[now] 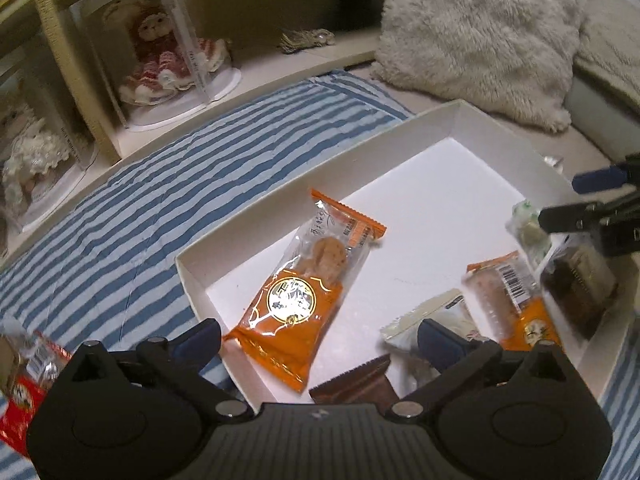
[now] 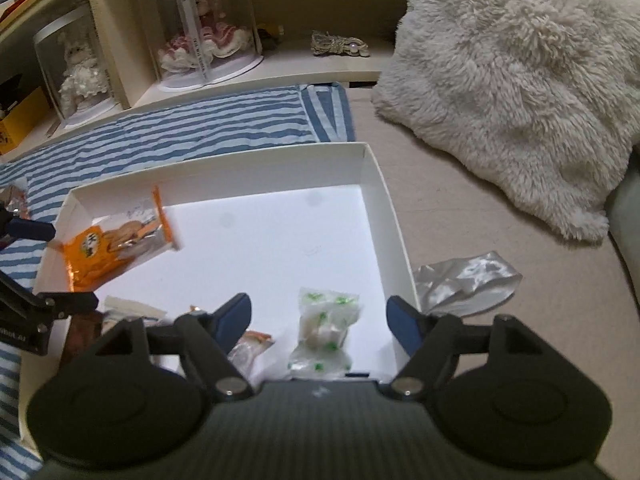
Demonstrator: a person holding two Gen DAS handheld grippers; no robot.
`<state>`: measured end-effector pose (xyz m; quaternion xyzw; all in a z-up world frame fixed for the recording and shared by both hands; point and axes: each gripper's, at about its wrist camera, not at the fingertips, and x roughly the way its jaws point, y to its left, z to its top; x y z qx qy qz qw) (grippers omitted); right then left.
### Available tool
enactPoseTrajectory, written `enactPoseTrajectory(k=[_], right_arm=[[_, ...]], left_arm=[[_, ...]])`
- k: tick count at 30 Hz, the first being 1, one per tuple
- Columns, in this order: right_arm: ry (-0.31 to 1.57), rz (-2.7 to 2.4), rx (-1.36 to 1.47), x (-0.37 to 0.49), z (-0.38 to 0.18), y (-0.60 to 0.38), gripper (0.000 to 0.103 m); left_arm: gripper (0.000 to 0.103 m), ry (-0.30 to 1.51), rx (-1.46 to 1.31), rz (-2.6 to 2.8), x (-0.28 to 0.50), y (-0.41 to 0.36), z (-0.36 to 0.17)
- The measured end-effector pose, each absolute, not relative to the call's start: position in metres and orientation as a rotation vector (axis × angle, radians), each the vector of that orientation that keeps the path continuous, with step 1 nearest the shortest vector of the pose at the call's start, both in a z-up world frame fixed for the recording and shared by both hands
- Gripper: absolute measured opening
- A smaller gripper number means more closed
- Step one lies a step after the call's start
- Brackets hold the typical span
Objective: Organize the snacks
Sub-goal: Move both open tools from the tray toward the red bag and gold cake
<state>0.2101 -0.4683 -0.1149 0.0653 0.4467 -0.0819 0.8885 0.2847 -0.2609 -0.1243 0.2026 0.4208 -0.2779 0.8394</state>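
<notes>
Hovering over the white cardboard tray [image 1: 192, 268], the left gripper [image 1: 320, 340] is standing with its jaws spread wide and nothing between the pads. Just past it, an orange biscuit packet [image 1: 296, 292] is lying flat on the tray floor near the left wall, its clear window showing the biscuits inside. A brown wrapper [image 1: 356, 380] is peeking out at the near edge, with a pale sachet [image 1: 436, 316] beside it and a second orange packet [image 1: 512, 300] to the right. Over on the right side, the right gripper [image 2: 318, 320] is also holding its jaws apart, and a clear packet with green print [image 2: 326, 328] is lying on the tray floor between its fingers, neither pad pressing on it. A red snack packet [image 1: 20, 396] is sitting outside the tray at the near left, on the blue-and-white striped cloth [image 1: 160, 184]. A crumpled silvery wrapper [image 2: 468, 284] is resting just beyond the tray's right wall. Far back, a fluffy cream cushion [image 2: 520, 80] is slumping at the right, and dolls in clear cases [image 2: 200, 36] are standing on the shelf.
</notes>
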Motion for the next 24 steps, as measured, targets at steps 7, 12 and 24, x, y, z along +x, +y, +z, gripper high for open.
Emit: enactPoseTrajectory(k=[7,12,24], right_arm=[[0.927,-0.165,0.148,0.200,-0.108,-0.458,0.087],[0.930,-0.171,0.119,0.195,-0.104,-0.448,0.097],[0.876,-0.120,0.086,0.187,-0.091,-0.417,0.102]], left_arm=[[0.103,0.916,0.310,-0.543,0.276,-0.246,-0.115],[0.103,0.950,0.236,-0.480,0.272,-0.233,-0.109],[0.103,0.920,0.139,-0.395,0.247,-0.192,-0.092]])
